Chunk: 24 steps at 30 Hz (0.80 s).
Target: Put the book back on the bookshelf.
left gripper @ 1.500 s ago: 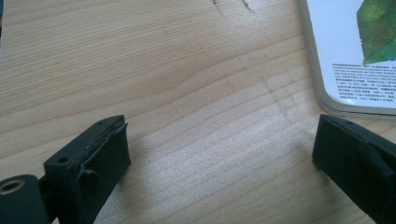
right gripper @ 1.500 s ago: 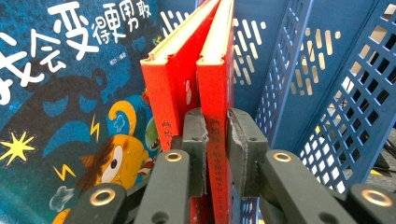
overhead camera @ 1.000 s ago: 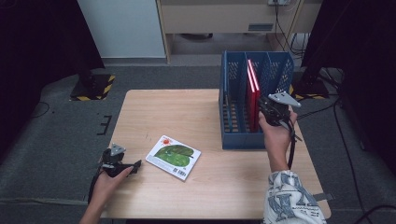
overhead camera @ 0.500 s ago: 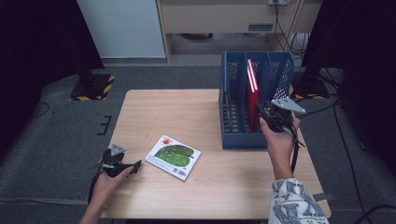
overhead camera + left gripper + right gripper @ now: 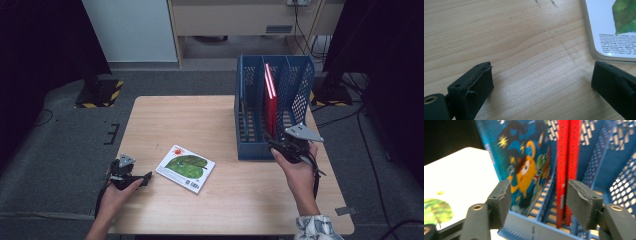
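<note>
Resting low on the near left part of the wooden table (image 5: 220, 120), the left gripper (image 5: 142, 178) is held in the person's left hand (image 5: 117, 192) with its jaws pointing toward the green picture book (image 5: 185, 168). In the left gripper view its two black jaws stand wide apart over bare wood, with nothing between them; the book's white back corner with small print (image 5: 615, 45) lies just ahead of the right-hand jaw and close to it, though whether they touch I cannot tell. The book lies flat on the table, just beside this gripper's tips and well apart from the other tool.

Farther right stands the blue file rack (image 5: 272, 112), upright at the table's right side, its open front facing the person. A red book (image 5: 270, 102) stands upright in its middle compartment. In the right gripper view a second book with a cartoon cover (image 5: 526, 172) leans in the compartment to the left of the red one (image 5: 567, 165).

At the right, the right gripper (image 5: 281, 148), gripped by the right hand (image 5: 297, 170), sits right at the rack's front edge, just before the red book's lower end. Its jaws have just been opening and now stand partly apart, holding nothing; the red book's spine shows in line with the gap between them, beyond the pads and not pressed by them. The rack's front lip (image 5: 529, 226) lies just below the jaws.
</note>
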Motion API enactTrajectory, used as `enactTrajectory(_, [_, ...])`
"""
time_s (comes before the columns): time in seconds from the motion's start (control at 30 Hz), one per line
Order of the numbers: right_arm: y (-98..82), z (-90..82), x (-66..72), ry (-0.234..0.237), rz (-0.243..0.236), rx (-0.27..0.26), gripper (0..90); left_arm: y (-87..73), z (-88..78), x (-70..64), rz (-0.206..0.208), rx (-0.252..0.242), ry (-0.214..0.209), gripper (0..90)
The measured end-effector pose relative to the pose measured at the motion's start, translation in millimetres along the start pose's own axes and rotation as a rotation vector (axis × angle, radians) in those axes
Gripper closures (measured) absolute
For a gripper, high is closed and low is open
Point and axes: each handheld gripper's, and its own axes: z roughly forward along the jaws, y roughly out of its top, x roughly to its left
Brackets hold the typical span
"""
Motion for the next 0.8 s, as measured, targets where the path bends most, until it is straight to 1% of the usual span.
enactTrajectory(0.03, [-2.1, -0.8, 3.2, 0.013, -0.003, 0.005, 34.0, 0.0, 0.0, 0.0, 0.0, 0.0, 0.0, 2.7])
enactTrajectory(0.1, [-5.5, -1.2, 8.5, 0.027, -0.015, 0.003, 30.9, 0.0, 0.0, 0.0, 0.001, 0.0, -0.001, 2.6])
enactTrajectory(0.13, [-7.3, -1.5, 11.9, 0.032, -0.017, 0.011, 30.0, 0.0, 0.0, 0.0, 0.002, 0.0, -0.001, 2.7])
enactTrajectory(0.2, [-11.0, -1.1, 18.4, 0.038, -0.039, 0.015, 27.7, 0.0, -0.1, -0.1, 0.003, 0.0, -0.002, 2.7])
enactTrajectory(0.43, [-21.4, 5.3, 37.3, 0.086, -0.053, 0.043, 20.8, 0.0, 0.0, 0.0, 0.003, 0.001, -0.003, 2.6])
enactTrajectory(0.5, [-22.7, 5.8, 42.8, 0.105, -0.055, 0.042, 18.6, 0.1, 0.1, 0.0, 0.004, 0.0, -0.003, 2.6])
enactTrajectory(0.63, [-25.9, 8.4, 56.2, 0.136, -0.057, 0.044, 16.0, 0.2, 0.1, -0.2, 0.006, 0.0, -0.005, 2.6])
enactTrajectory(0.8, [-32.1, 14.9, 74.5, 0.176, -0.059, 0.067, 12.6, 0.4, 0.5, -1.0, 0.008, 0.0, -0.009, 2.6])
